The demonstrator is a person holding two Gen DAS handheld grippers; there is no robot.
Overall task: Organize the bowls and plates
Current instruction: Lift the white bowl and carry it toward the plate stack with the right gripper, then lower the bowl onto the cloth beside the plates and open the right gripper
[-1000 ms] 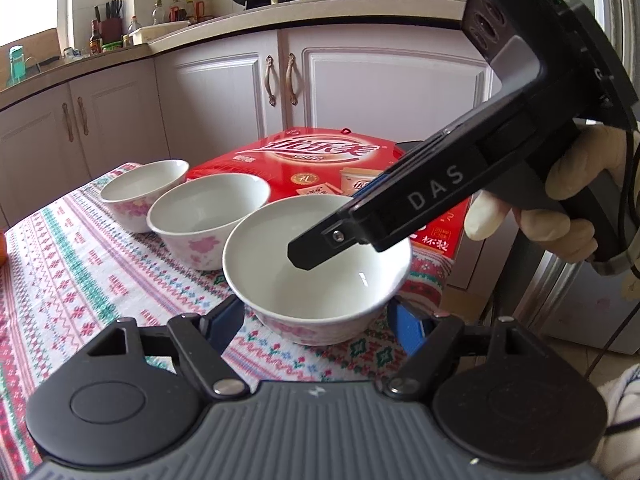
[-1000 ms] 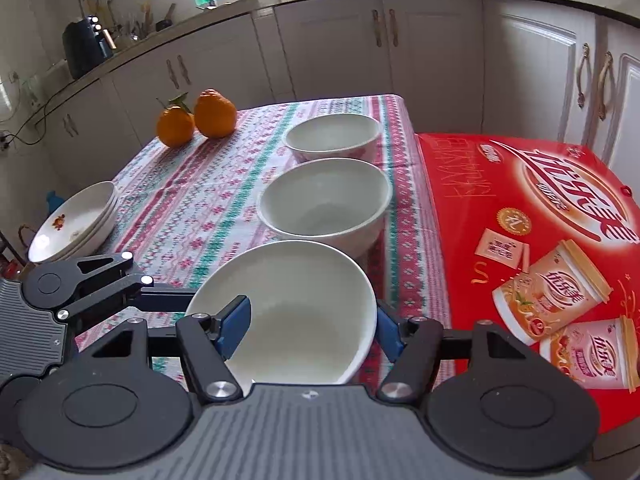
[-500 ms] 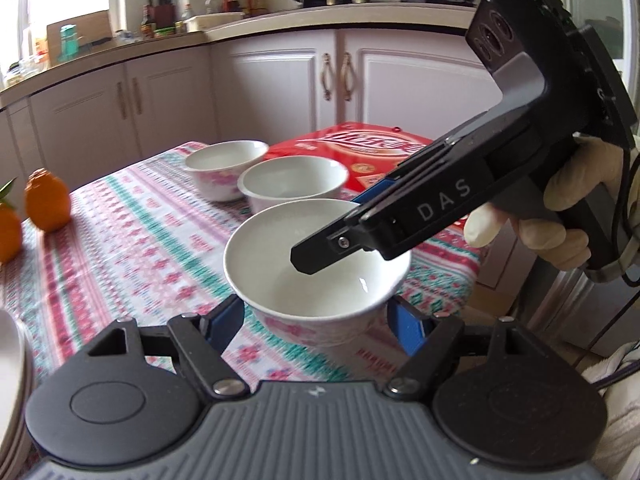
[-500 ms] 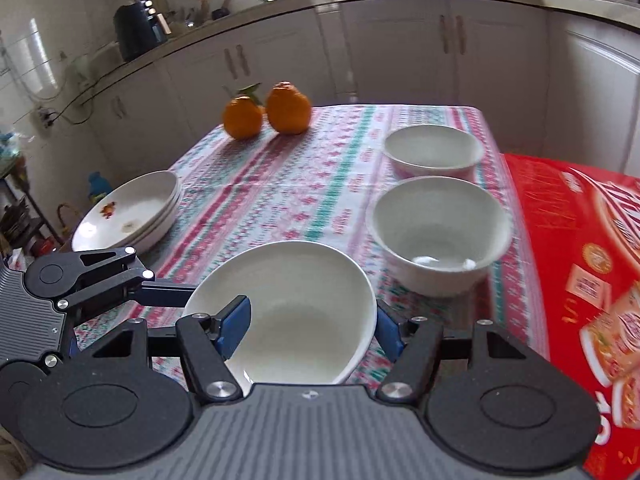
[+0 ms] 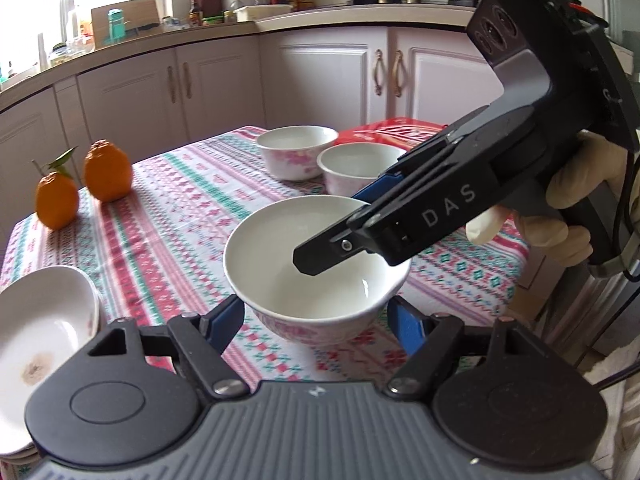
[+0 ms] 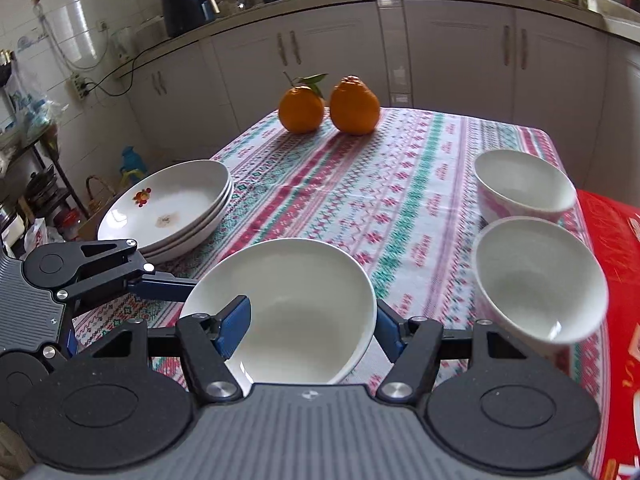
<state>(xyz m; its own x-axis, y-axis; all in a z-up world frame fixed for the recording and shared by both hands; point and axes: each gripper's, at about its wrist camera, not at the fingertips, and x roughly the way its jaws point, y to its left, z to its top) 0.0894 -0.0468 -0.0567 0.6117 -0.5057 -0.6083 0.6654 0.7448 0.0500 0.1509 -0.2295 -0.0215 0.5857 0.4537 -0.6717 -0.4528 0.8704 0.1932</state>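
Observation:
A white bowl with pink flowers [image 5: 316, 264] hangs above the patterned tablecloth [image 6: 360, 192], held by both grippers. My left gripper [image 5: 316, 320] is shut on its lower sides with its blue pads. My right gripper [image 5: 340, 228] comes in from the right, one finger inside the bowl and one outside the far rim. In the right wrist view the same bowl [image 6: 296, 300] sits in my right gripper [image 6: 312, 328], and the left gripper [image 6: 132, 276] reaches it from the left. Two more bowls [image 6: 524, 184] [image 6: 536, 276] stand at the right. A stack of white plates [image 6: 168, 204] lies at the left.
Two oranges [image 6: 300, 108] [image 6: 354, 106] sit at the far edge of the table. A red package [image 6: 616, 248] lies past the table's right side. White kitchen cabinets [image 6: 440, 48] stand behind. A gloved hand [image 5: 560, 216] holds the right gripper.
Both grippers carried the bowl leftward over the table, away from the red package and the two other bowls. The oranges and the plate stack have come closer.

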